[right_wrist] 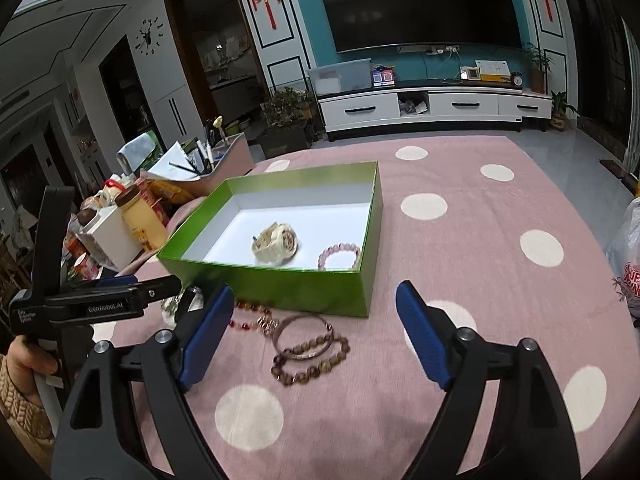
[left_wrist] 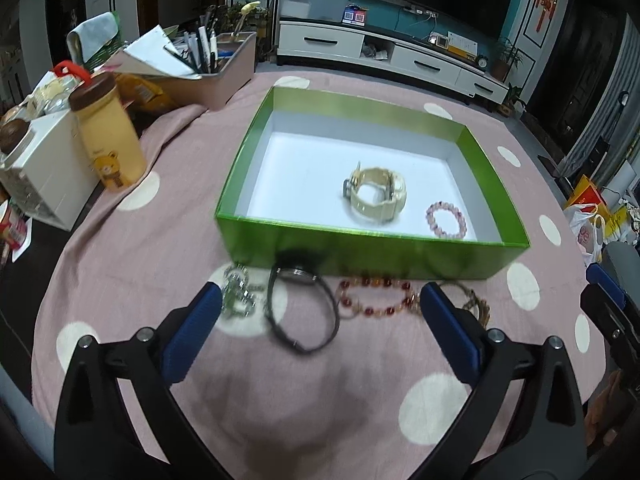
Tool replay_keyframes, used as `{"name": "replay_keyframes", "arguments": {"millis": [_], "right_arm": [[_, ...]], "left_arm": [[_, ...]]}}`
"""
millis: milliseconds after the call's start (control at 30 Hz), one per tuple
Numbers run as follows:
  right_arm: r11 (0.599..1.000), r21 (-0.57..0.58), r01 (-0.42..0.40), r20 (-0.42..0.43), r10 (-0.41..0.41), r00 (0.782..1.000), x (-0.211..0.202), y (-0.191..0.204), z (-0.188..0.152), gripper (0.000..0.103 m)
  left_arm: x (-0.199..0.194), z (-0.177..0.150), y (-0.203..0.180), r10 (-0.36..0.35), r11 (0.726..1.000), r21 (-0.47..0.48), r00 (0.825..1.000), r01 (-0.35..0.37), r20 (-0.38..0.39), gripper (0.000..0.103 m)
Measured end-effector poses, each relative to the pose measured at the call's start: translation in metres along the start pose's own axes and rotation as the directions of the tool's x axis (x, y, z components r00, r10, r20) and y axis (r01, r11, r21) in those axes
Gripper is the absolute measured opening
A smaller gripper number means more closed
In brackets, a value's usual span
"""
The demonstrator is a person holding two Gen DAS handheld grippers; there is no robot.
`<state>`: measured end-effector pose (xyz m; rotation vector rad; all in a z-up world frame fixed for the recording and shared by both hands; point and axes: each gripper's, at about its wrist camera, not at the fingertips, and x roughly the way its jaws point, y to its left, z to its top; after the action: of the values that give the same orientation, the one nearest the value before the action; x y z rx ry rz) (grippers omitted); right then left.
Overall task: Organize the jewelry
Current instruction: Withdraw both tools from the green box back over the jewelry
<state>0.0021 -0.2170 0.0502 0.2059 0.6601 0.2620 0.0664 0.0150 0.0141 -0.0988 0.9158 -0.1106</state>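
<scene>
Jewelry box – green, on pink dotted tablecloth – living room

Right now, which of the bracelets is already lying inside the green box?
The pink bead bracelet, in the box's near right corner beside the cream watch. The red bead bracelet and brown bead bracelet lie outside.

The green box's near wall hides part of the blurred black watch.

Living room: television, TV cabinet
</scene>
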Motion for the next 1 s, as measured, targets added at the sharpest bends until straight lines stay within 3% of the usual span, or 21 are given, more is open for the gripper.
{"name": "replay_keyframes", "arguments": {"millis": [1000], "right_arm": [[1.0, -0.026, -0.008, -0.05, 0.006, 0.999, -0.022, 0.016, -0.035, 0.084]], "left_arm": [[-0.033, -0.036, 0.002, -0.006, 1.0, -0.005, 1.0, 0.006, -0.021, 0.101]]}}
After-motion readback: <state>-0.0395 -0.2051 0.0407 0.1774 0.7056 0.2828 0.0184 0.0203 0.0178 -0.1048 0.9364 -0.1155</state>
